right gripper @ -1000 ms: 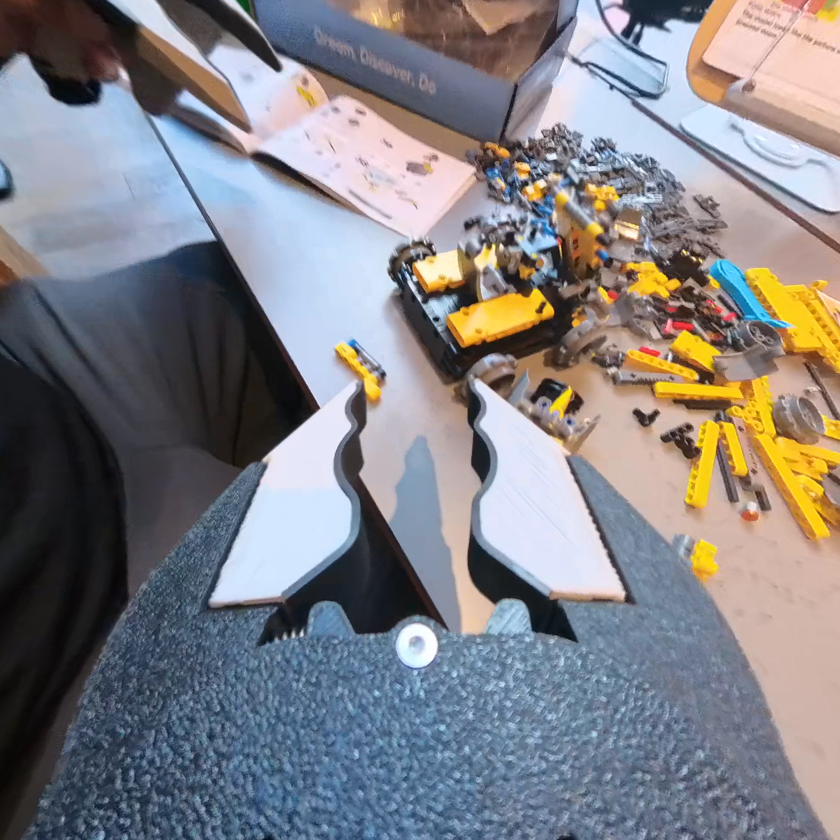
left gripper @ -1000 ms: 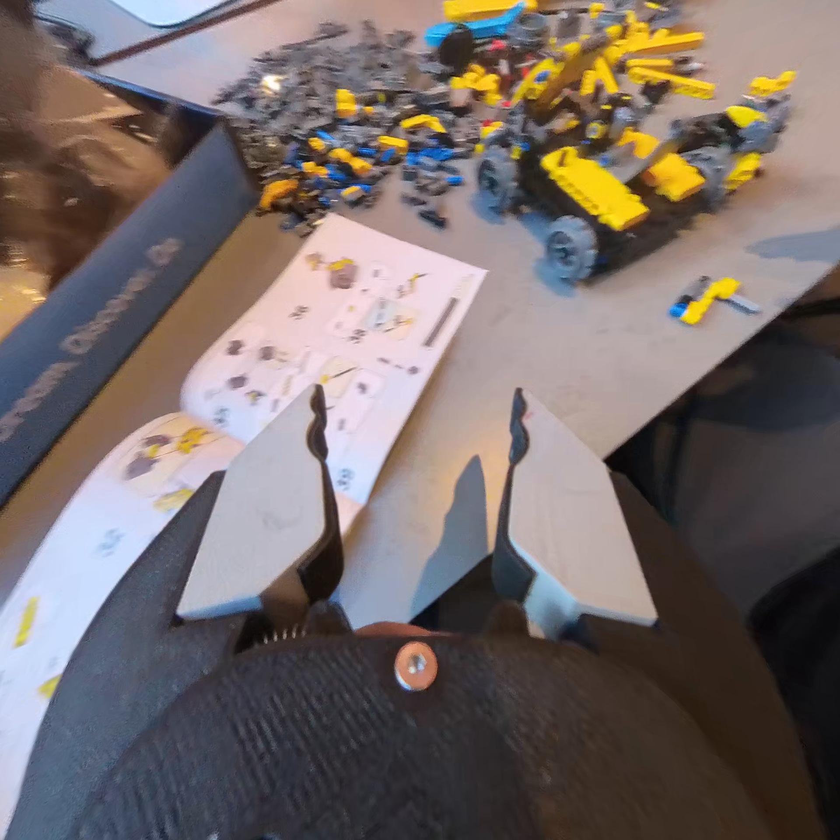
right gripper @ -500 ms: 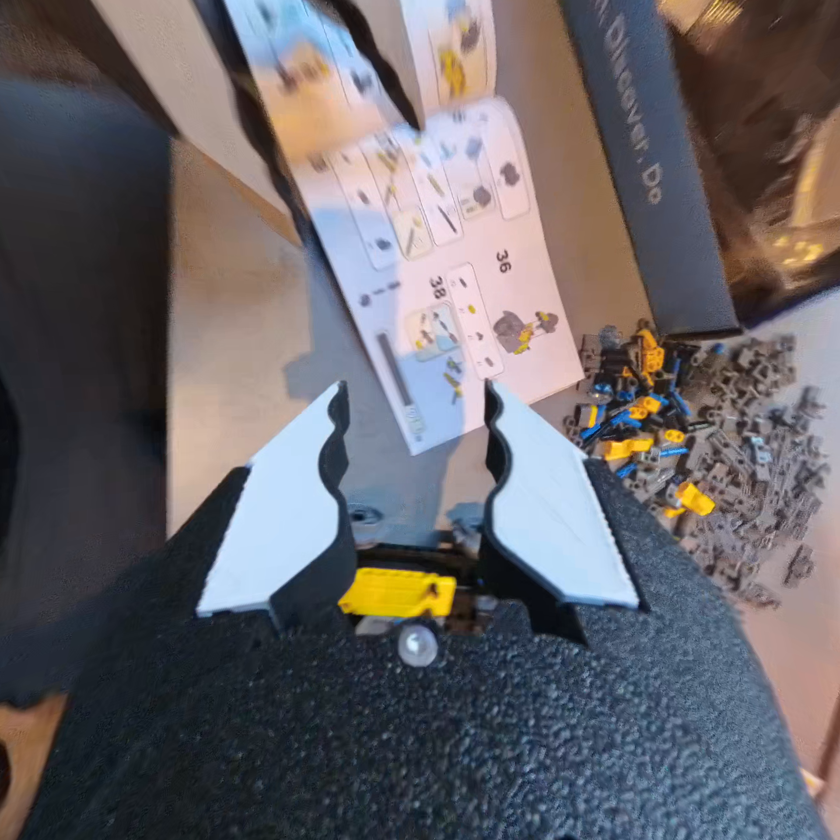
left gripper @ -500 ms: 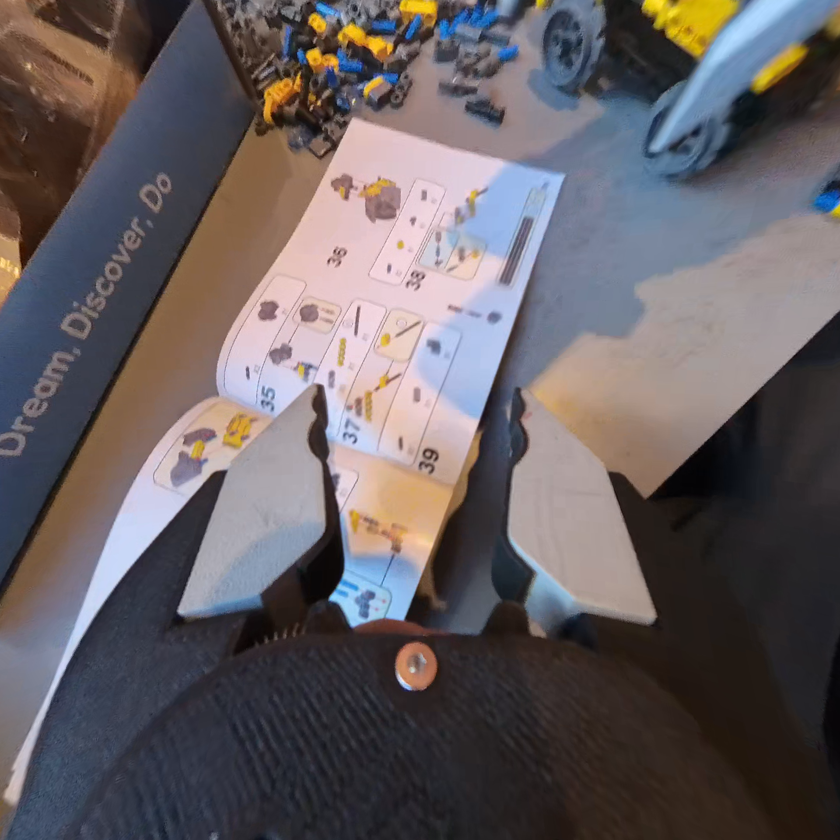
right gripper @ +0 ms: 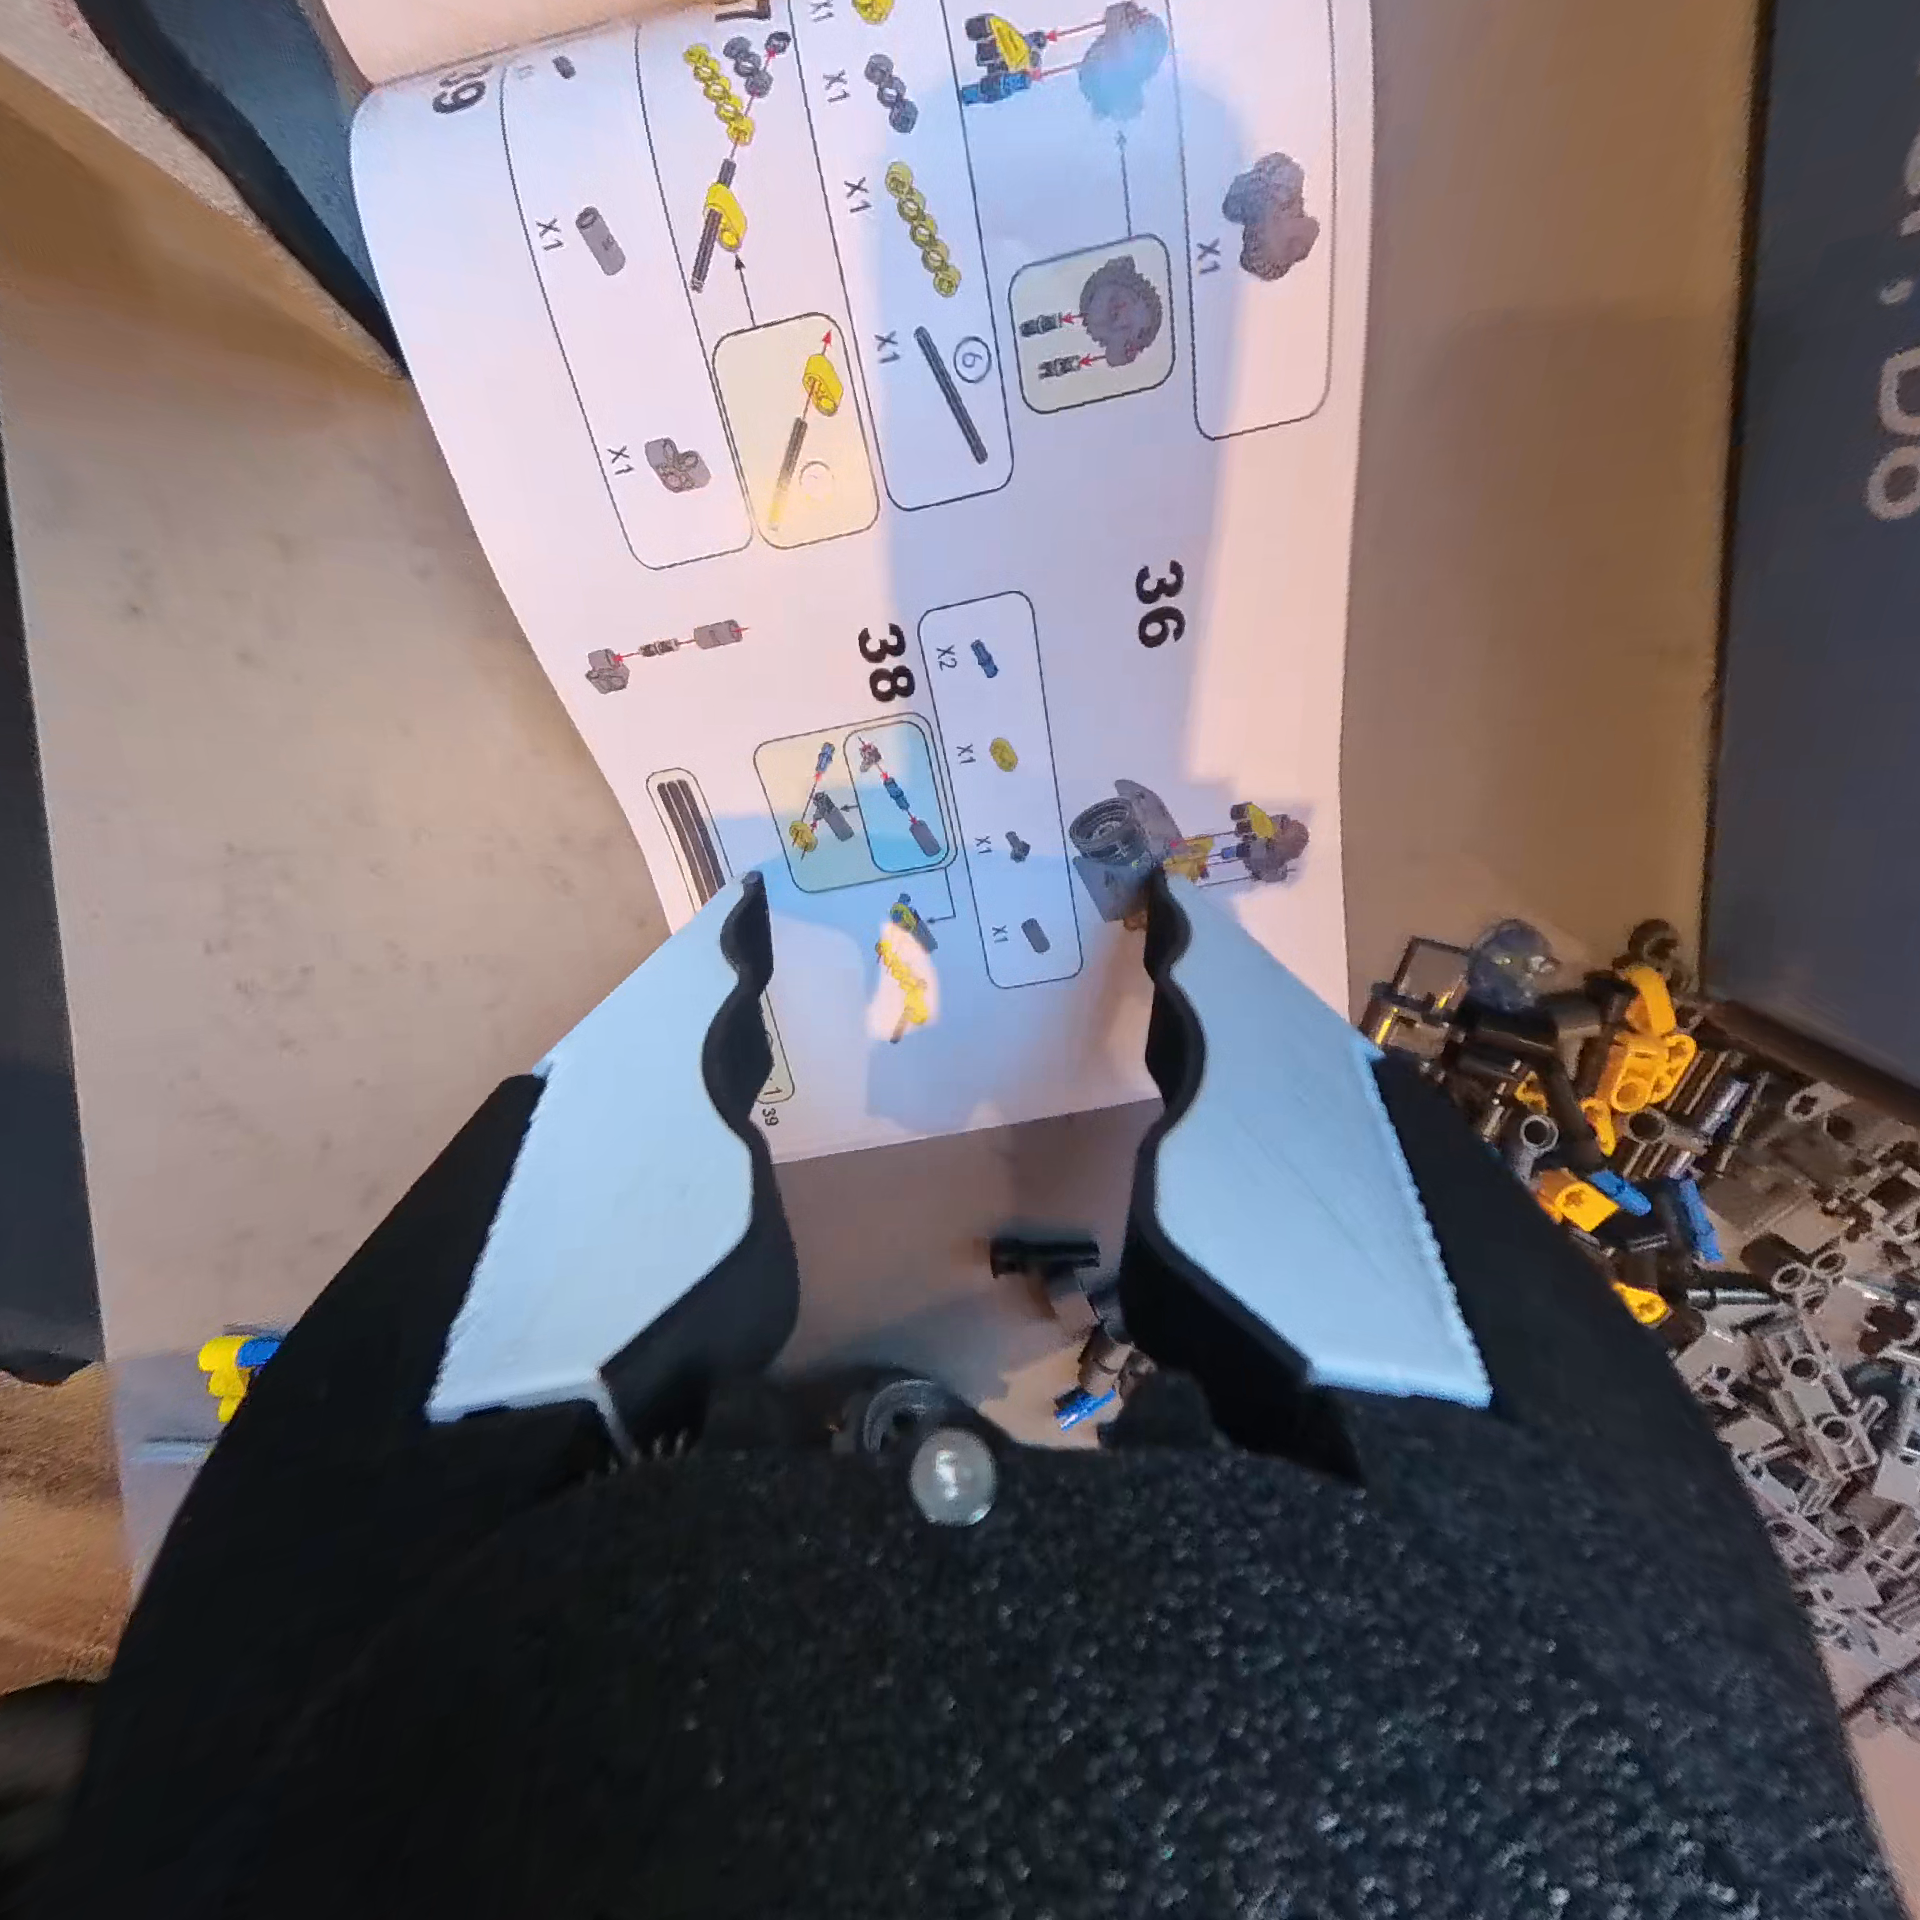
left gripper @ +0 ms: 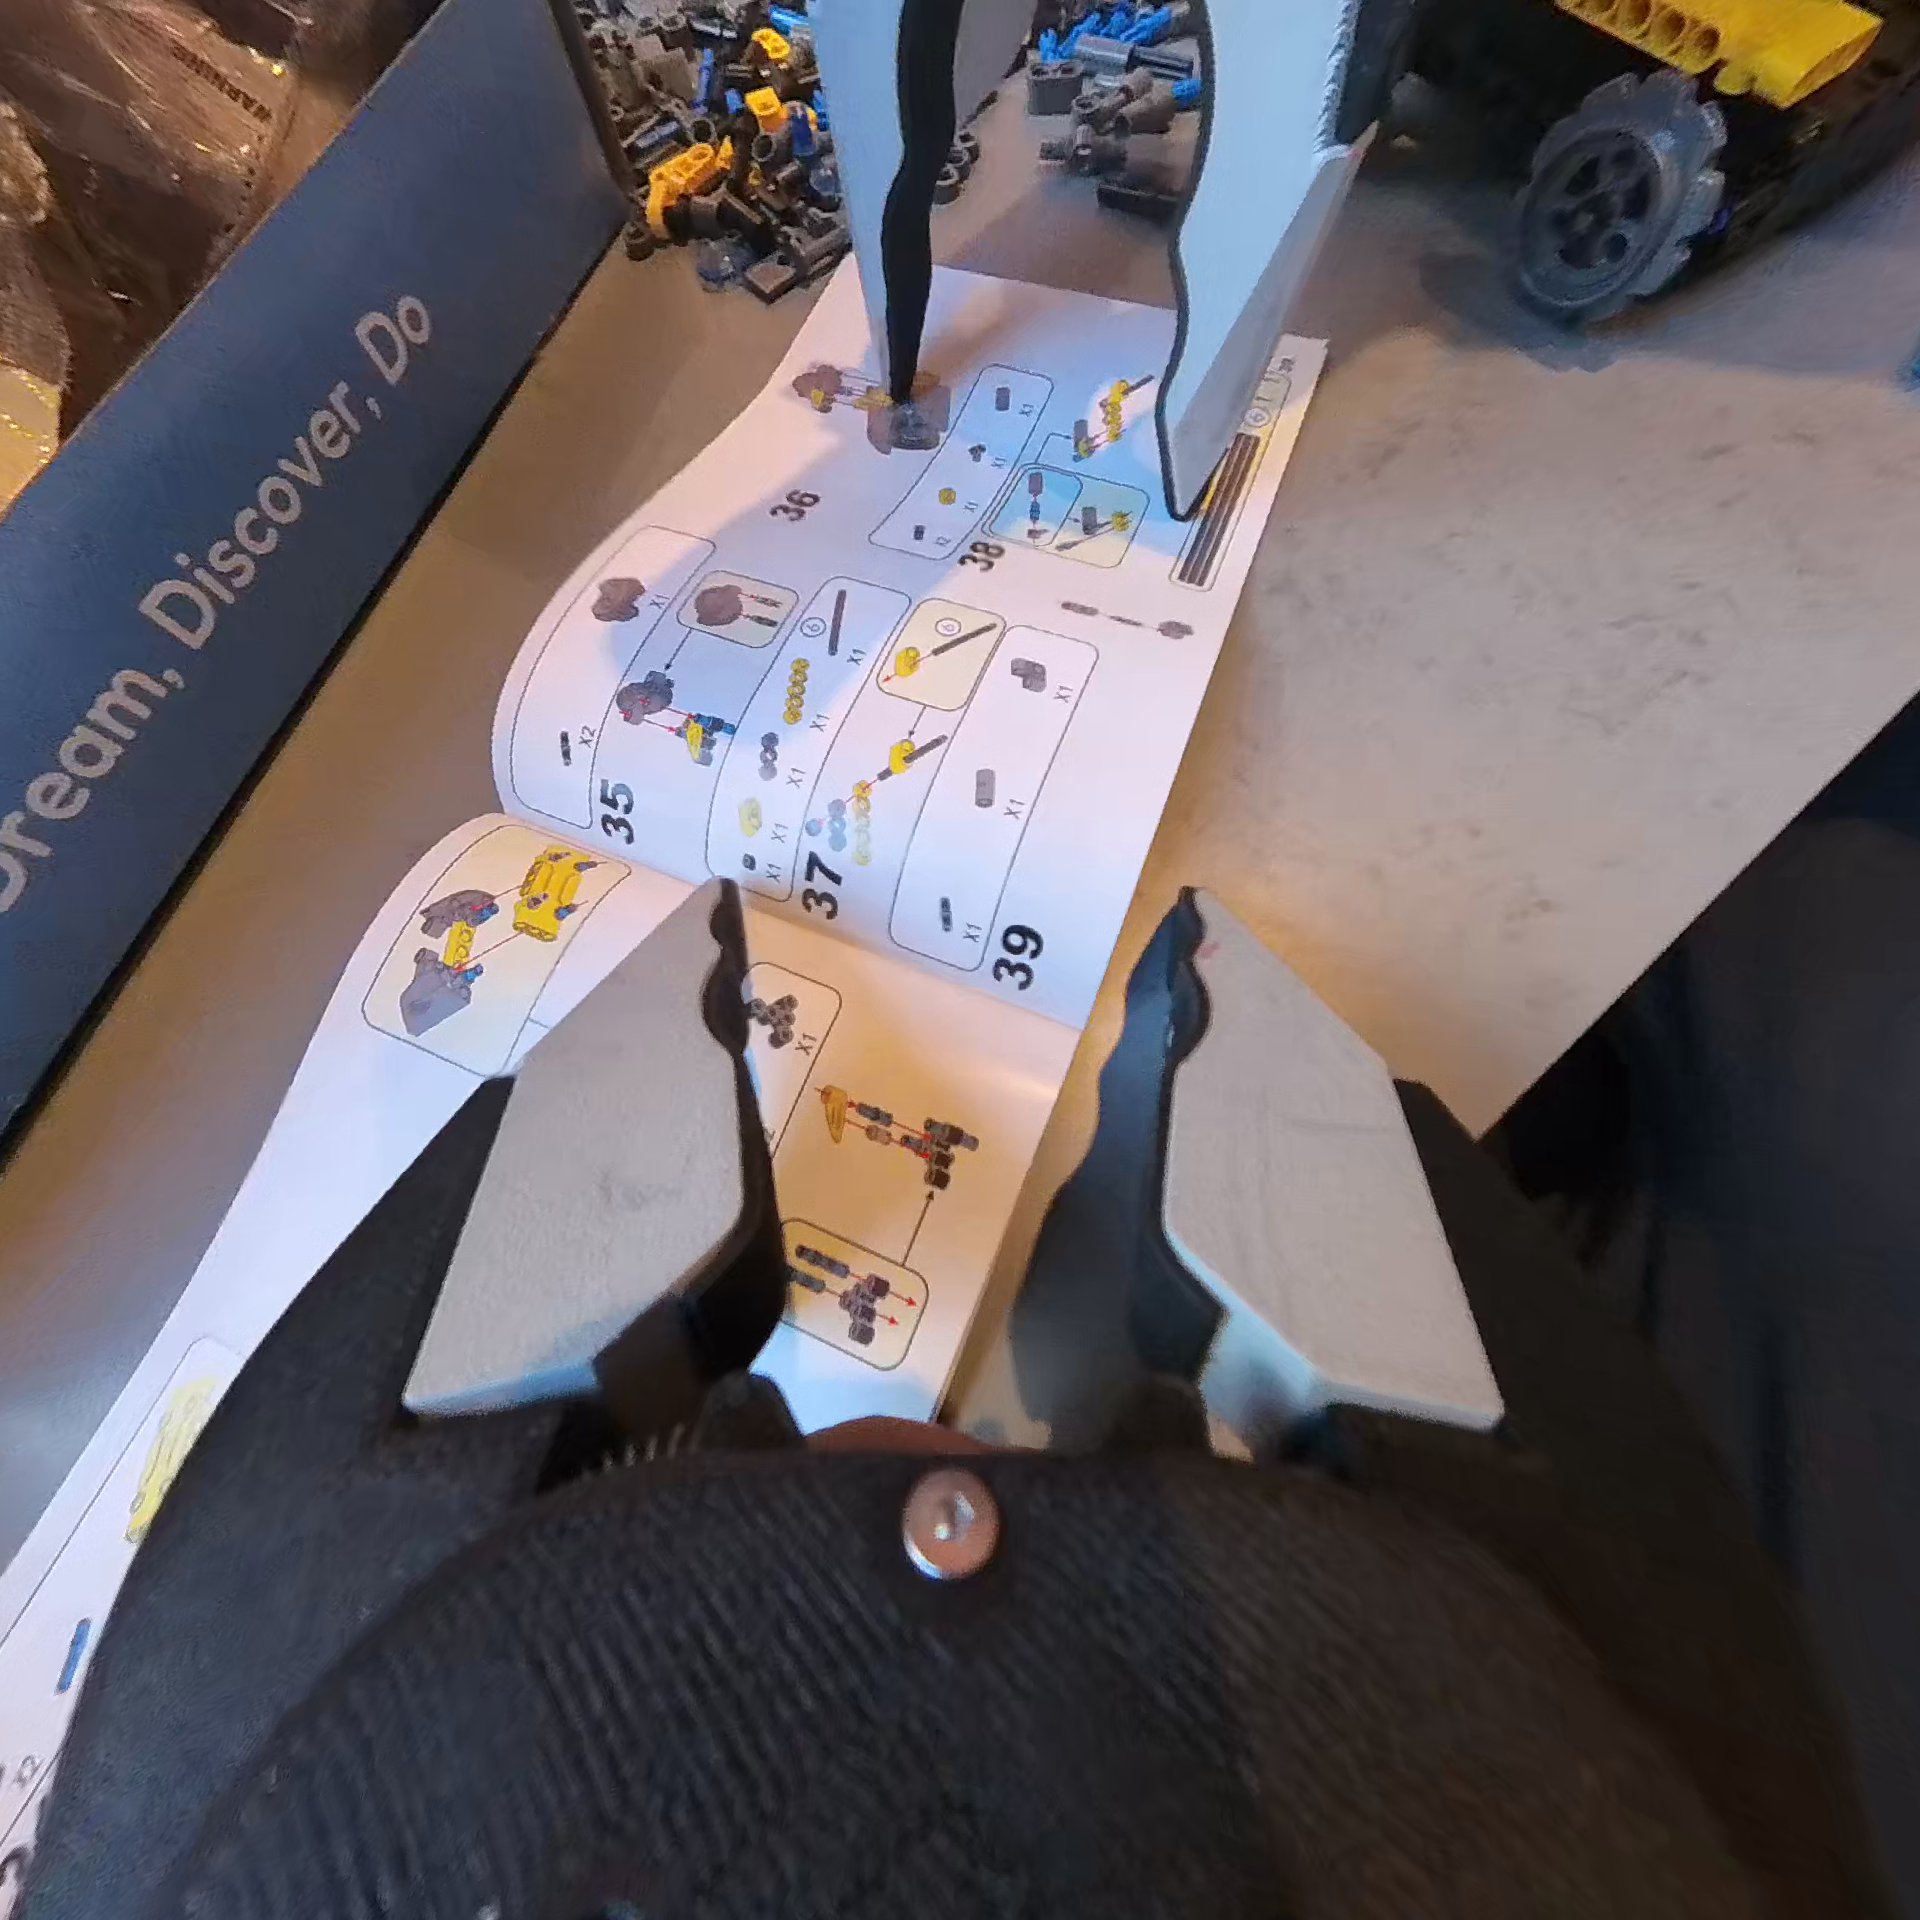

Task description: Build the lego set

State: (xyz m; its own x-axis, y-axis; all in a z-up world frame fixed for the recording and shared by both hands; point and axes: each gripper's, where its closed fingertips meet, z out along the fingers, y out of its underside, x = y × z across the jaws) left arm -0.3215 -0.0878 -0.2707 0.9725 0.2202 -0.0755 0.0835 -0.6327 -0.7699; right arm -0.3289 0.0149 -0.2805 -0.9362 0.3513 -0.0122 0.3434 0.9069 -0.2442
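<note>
Hovering over the open instruction booklet (left gripper: 904,665), the left tool (left gripper: 951,914) has its jaws spread wide and nothing between them; the near page and centre fold of the booklet show through the gap. Right tool (right gripper: 951,899), jaws also spread wide and empty, comes down on the far page of the booklet from the opposite end; in the left wrist view it (left gripper: 1039,447) stands steeply, one fingertip (left gripper: 902,400) touching or just above a printed diagram, the other near the page's outer edge by a dark striped bar. Contact with the paper cannot be confirmed.

Booklet lies open on the grey bench (left gripper: 1455,644), pages curling up at the fold, diagrams of yellow, grey and blue parts on them. Left of the booklet from the left tool's side runs the dark blue wall of a cardboard box (left gripper: 260,499) with pale lettering. Beyond the booklet's far edge sits a heap of small loose bricks (right gripper: 1621,1132), grey, black, yellow and blue, just beside the page corner and against the box. A few stray dark pieces (right gripper: 1044,1257) lie on the bench just past the booklet edge, between the right tool's fingers. Right of the heap, a partly built vehicle (left gripper: 1621,177) with a grey spoked wheel and yellow body stands near the booklet's far corner. A small yellow and blue piece (right gripper: 234,1361) lies at the bench edge, apart from the booklet.
</note>
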